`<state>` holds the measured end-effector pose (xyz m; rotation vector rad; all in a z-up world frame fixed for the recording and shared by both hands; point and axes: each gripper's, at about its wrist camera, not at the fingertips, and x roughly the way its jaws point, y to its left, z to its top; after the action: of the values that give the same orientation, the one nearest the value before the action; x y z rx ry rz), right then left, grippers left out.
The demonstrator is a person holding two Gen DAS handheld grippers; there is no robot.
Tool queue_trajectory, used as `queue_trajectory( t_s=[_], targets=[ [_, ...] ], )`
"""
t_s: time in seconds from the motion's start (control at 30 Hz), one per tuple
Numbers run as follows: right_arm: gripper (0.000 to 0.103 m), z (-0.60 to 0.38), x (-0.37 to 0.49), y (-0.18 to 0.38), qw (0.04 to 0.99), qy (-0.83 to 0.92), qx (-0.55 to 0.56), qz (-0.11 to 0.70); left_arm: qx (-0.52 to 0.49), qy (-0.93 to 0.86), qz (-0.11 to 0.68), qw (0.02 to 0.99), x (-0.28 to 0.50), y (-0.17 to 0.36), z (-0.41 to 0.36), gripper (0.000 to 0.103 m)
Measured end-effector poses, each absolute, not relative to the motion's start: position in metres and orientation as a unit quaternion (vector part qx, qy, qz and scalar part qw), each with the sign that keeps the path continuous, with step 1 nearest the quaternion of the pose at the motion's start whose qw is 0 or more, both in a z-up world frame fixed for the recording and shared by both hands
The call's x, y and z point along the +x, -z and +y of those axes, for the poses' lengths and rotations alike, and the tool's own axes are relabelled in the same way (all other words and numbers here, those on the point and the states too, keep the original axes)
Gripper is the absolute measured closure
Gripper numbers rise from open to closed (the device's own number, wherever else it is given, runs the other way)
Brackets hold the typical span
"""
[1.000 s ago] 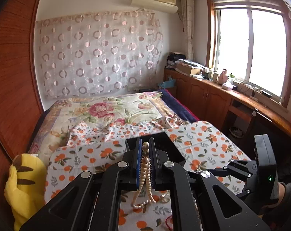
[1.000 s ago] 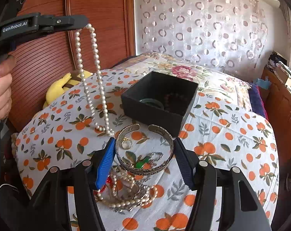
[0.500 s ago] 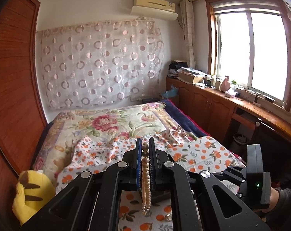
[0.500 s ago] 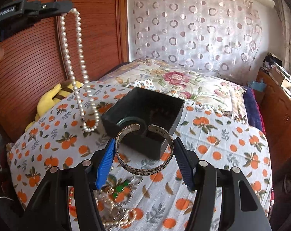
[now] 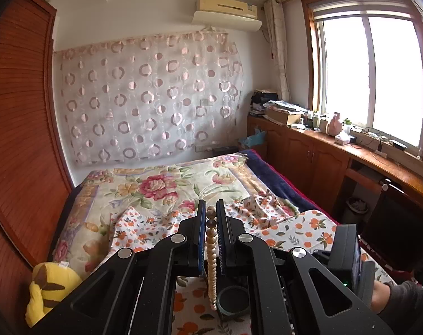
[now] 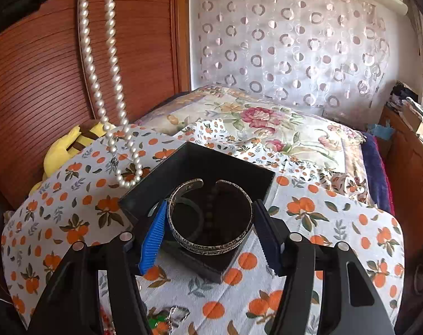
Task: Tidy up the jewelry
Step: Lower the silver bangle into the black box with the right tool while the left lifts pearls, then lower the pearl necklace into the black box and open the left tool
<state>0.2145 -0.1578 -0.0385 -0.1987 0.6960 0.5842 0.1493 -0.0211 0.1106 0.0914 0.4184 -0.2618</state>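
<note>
cuff bracelet now over black box (pearl necklace lifted clear)

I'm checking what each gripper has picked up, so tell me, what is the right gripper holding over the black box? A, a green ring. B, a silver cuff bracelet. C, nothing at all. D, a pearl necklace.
B: the right gripper has its pads pressed on either side of the open silver cuff bracelet above the black box, while the pearl necklace hangs off to the side.
</note>
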Motion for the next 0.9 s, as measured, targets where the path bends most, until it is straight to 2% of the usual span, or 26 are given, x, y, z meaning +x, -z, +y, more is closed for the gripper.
queue_trajectory(
  t_s=[0.53, 0.9],
  targets=[
    [0.040, -0.151, 0.228, 0.056, 0.882, -0.306, -0.087, 0.347, 0.043, 0.147, 0.230, 0.961, 0.194, -0.094, -0.035, 0.096],
    [0.039, -0.185, 0.218, 0.040, 0.896, -0.291, -0.069, 0.329, 0.054, 0.163, 0.211, 0.962, 0.200, -0.114, -0.054, 0.096]
  ],
)
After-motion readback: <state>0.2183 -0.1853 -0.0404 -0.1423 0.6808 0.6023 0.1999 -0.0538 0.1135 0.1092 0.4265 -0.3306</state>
